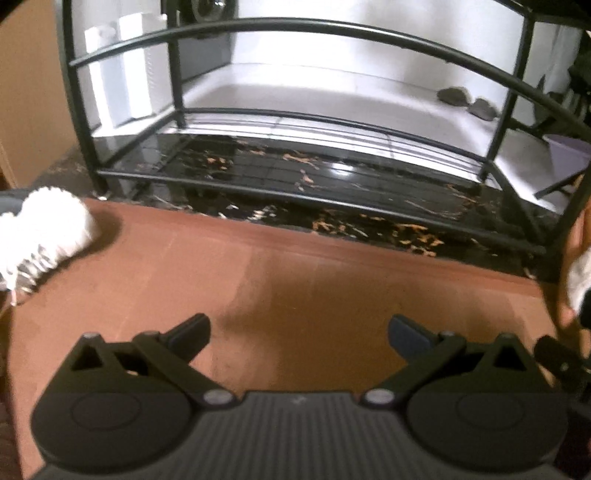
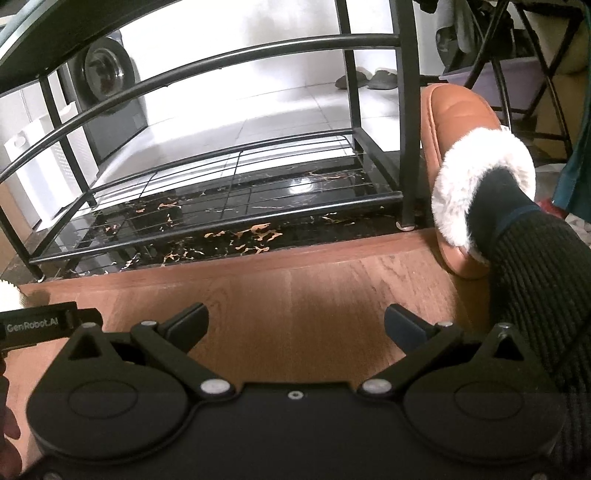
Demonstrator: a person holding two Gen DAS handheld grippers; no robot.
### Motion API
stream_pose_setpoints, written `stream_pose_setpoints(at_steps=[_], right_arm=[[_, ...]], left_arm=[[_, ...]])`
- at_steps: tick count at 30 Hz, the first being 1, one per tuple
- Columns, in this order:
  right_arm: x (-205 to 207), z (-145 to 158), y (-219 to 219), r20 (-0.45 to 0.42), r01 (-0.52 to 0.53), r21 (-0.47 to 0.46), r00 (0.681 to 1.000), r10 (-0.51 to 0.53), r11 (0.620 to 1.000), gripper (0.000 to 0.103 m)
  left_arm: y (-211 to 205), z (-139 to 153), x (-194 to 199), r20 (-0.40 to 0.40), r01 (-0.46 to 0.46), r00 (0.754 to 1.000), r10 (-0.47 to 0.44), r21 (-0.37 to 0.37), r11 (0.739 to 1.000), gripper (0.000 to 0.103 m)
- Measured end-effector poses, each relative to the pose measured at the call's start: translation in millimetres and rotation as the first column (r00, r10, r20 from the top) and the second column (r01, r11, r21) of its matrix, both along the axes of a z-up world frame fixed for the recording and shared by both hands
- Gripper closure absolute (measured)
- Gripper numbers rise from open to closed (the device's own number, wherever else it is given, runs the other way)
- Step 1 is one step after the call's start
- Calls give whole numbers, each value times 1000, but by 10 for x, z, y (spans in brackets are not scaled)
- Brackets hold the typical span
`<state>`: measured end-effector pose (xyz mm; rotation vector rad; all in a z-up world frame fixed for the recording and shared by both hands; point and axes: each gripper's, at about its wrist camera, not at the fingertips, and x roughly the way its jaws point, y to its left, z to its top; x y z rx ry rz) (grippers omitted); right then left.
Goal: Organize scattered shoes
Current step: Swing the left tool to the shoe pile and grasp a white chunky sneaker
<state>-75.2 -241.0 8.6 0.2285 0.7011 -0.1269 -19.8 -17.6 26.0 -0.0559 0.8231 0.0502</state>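
While both grippers (image 1: 299, 332) (image 2: 295, 325) gape, black shoe rack (image 2: 236, 206) shelves bare

We see our left gripper (image 1: 299, 332) at the bottom of the frame, its jaws spread wide with nothing between them, above a brown wooden floor (image 1: 295, 280). A black metal shoe rack (image 1: 295, 29) fills the upper half, standing on dark marbled tile (image 1: 369, 225). At the left edge lies a white fluffy slipper (image 1: 44, 232). Two grey slippers (image 1: 465, 99) sit far back at upper right.
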Motion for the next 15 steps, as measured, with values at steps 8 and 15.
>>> stream_pose_setpoints(at_steps=[8,15], right_arm=[[-34,54,-58,95,-47,152,995,33,987,0],[-95,165,-47,223,-156,263,970,97,952,0]], left_arm=[[321,127,58,52,-220,975,217,74,973,1],[777,432,50,187,-519,853,487,221,826,1]])
